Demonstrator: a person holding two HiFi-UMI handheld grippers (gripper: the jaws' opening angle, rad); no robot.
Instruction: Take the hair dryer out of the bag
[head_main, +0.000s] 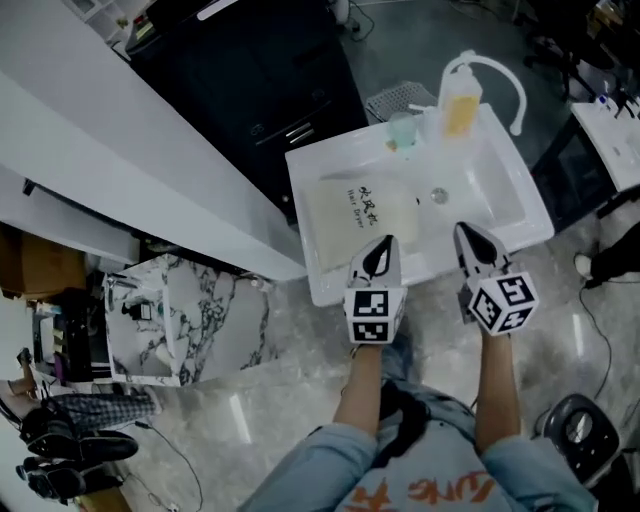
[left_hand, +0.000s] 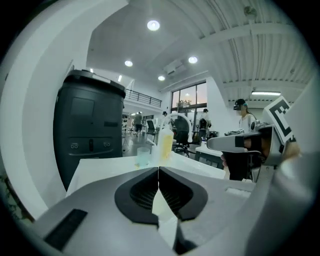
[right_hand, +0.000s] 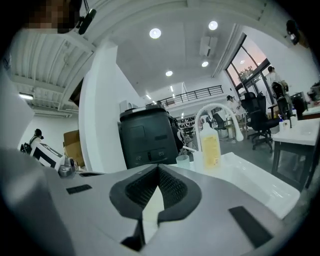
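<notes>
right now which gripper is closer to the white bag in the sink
Left. The left gripper points at the near right corner of the bag, its jaws shut. The right gripper is off to the bag's right, over the bare part of the sink.

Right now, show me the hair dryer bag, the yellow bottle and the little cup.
hair dryer bag (head_main: 348, 228): head view, plain front below its print.
yellow bottle (head_main: 461, 112): head view, middle of its body.
cup (head_main: 402, 131): head view, its pale green body.
</notes>
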